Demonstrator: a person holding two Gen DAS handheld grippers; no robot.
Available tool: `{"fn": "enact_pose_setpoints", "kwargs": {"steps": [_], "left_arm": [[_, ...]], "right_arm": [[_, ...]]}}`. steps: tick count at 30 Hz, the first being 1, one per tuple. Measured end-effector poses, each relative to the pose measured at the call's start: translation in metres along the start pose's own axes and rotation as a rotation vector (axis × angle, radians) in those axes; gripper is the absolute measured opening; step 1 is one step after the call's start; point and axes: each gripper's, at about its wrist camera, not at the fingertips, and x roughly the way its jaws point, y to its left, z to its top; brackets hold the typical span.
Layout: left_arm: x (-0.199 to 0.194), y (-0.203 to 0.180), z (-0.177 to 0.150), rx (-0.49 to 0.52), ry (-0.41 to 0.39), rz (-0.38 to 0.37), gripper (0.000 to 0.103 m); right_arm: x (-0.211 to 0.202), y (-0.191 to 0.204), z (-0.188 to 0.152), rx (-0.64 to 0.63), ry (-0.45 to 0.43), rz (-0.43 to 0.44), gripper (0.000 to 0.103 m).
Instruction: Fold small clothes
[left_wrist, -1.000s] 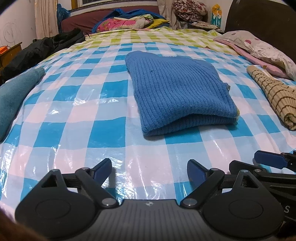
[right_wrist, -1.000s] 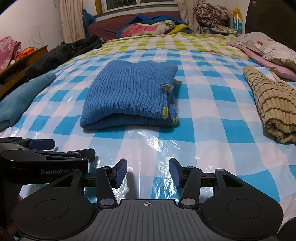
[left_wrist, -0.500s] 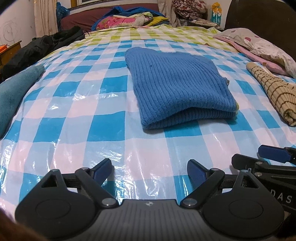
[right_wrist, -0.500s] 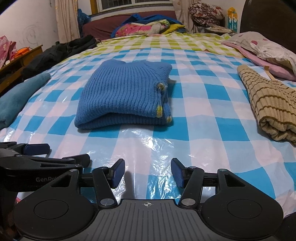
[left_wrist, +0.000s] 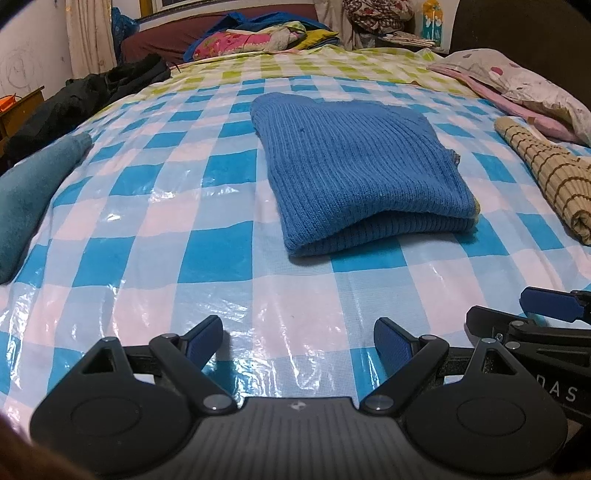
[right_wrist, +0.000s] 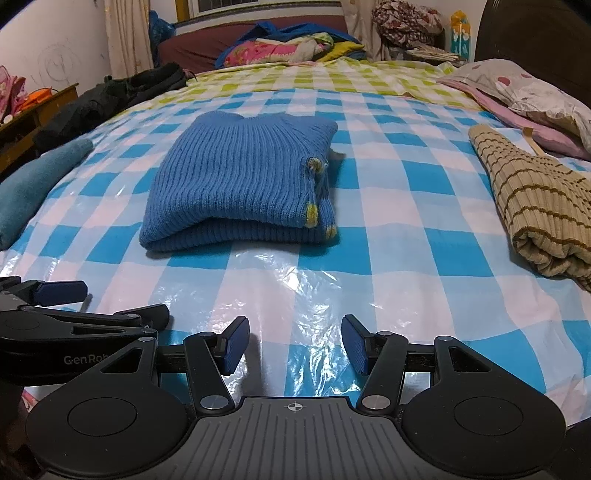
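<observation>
Sweater lying folded on bed, ahead of both grippers' wide, empty fingers, nearer the left.

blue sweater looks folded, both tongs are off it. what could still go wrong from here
1. The blue sweater is folded loosely: its near edge bulges and a yellow-trimmed cuff pokes out on the right. Lifting it by one layer could let it fall open.
2. The checked plastic sheet is glossy and wrinkled, so the sweater may slide or the sheet bunch up if pushed.
3. The left tongs and right tongs, both open, sit close together and could collide.
</observation>
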Motion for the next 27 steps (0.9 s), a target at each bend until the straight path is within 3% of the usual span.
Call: {"fn": "enact_pose_setpoints", "kwargs": {"steps": [27], "left_arm": [[0.0005,0.0041,0.0009,-0.013,0.005,0.011,0.094]], "right_arm": [[0.0016,0.0061,0.0038,-0.023,0.004,-0.019,0.055]]}}
